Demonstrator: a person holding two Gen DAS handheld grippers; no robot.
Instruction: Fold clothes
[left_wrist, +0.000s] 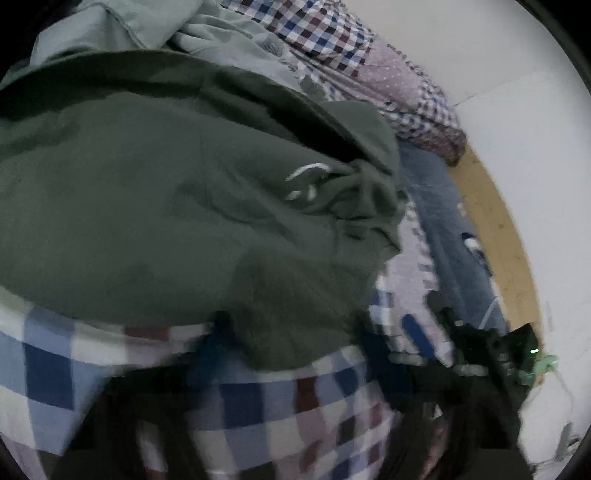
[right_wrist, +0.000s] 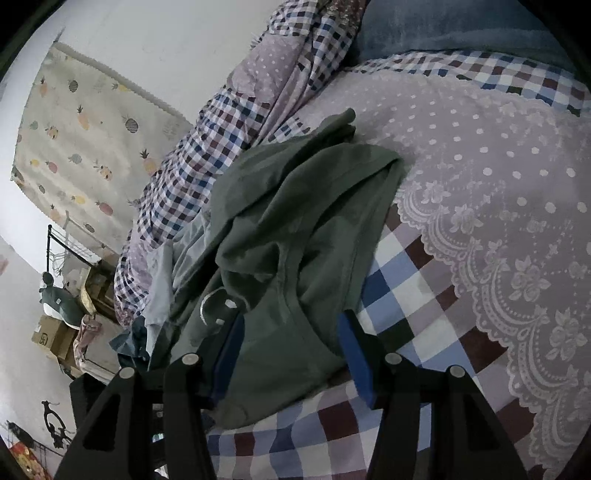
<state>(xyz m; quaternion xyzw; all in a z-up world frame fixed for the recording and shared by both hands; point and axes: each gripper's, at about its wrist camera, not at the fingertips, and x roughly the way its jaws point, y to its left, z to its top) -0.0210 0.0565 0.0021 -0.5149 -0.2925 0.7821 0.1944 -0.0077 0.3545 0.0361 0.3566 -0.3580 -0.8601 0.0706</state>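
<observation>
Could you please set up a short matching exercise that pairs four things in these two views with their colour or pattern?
Things:
1. garment lying between the right gripper jaws
2. bedspread
3. curtain on the wall
4. pads on the right gripper

Descriptions:
A. pineapple print
B. solid blue
C. dark green
D. blue, maroon and white checks

Pairs: 1-C, 2-D, 3-A, 4-B
</observation>
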